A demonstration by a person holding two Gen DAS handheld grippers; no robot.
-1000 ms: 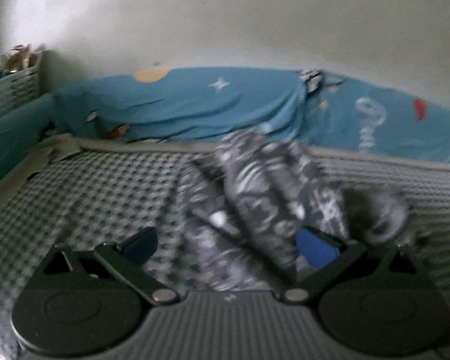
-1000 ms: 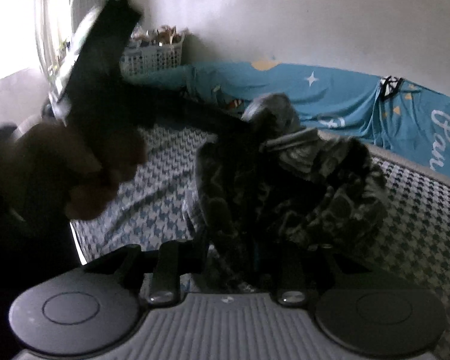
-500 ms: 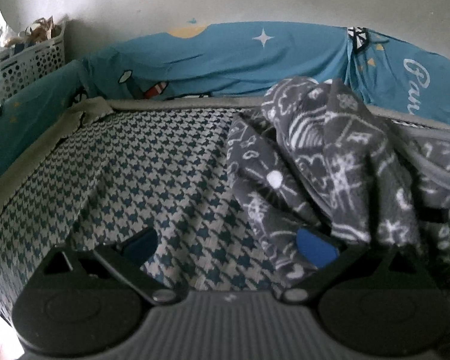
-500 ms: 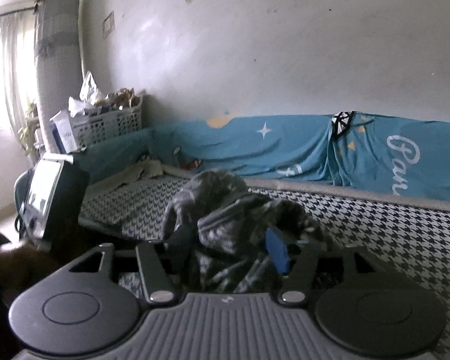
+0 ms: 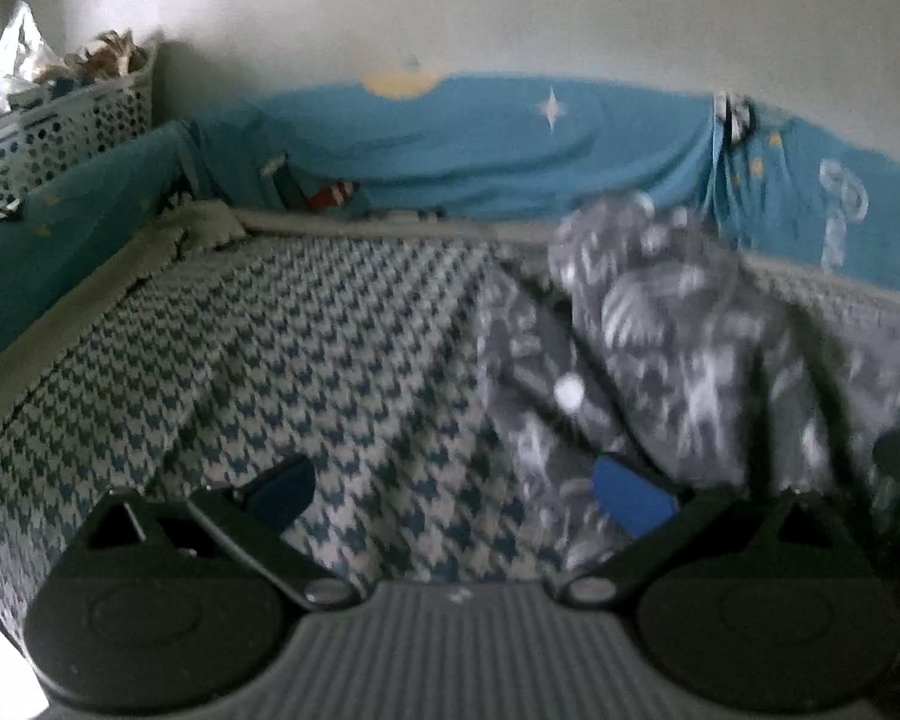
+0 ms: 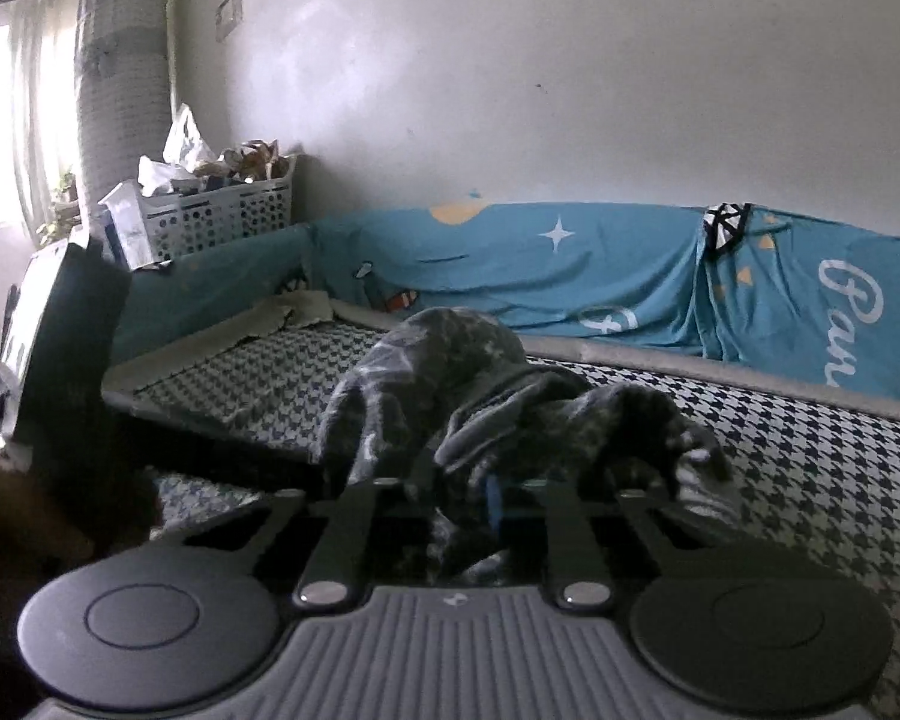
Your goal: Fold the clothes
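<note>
Grey patterned garment [image 6: 480, 396] heaped on houndstooth bed cover [image 5: 282, 348]. Right gripper [image 6: 489, 498] clamped tight on its near fold. Left gripper [image 5: 456, 489] spread wide, empty, beside the cloth.

A dark grey garment [image 6: 468, 396] with white doodle print lies crumpled. It sits bunched in a heap on the houndstooth bedcover [image 5: 282, 360], right of centre.
</note>
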